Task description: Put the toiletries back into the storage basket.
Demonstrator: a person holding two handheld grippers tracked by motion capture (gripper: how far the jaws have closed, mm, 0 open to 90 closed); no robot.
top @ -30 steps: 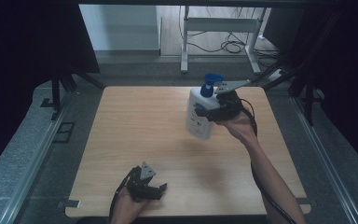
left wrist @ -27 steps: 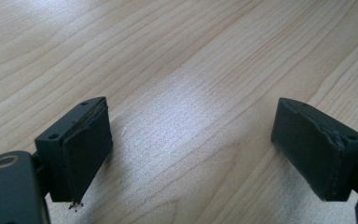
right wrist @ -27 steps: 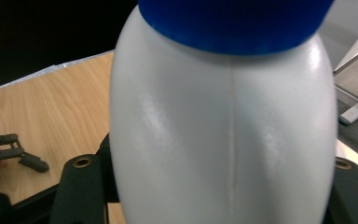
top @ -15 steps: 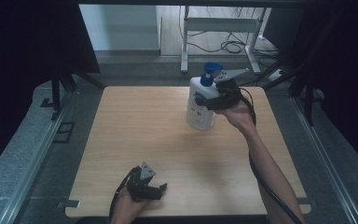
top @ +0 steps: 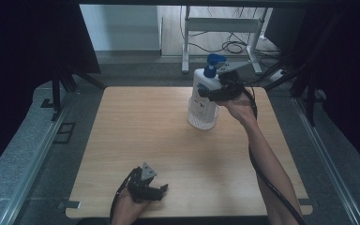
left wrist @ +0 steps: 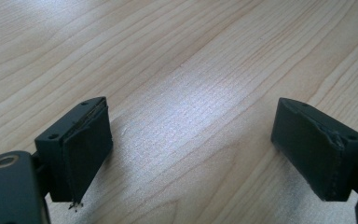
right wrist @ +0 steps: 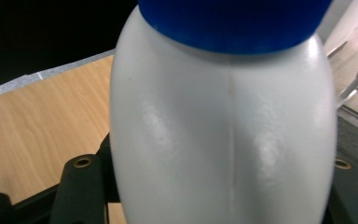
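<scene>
Right hand-held gripper (top: 211, 93) clamped on the white pump bottle (top: 204, 101), left one idle at the near edge.

The bottle with the blue pump head (top: 213, 63) sits at about one o'clock on the table (top: 140, 126), close to the far edge; it stands upright, and whether its base rests on the wood or hangs just above it I cannot tell. In the right gripper view the jaws close on the bottle's body below the blue collar (right wrist: 233, 23), so the grasp itself looks done. The left hand-held gripper (top: 152, 190) rests at about seven o'clock, jaws wide with nothing but bare wood between them. By my judgement the pick-up is accomplished and the carrying or placing of the bottle remains; no goal spot shows on the table.
</scene>
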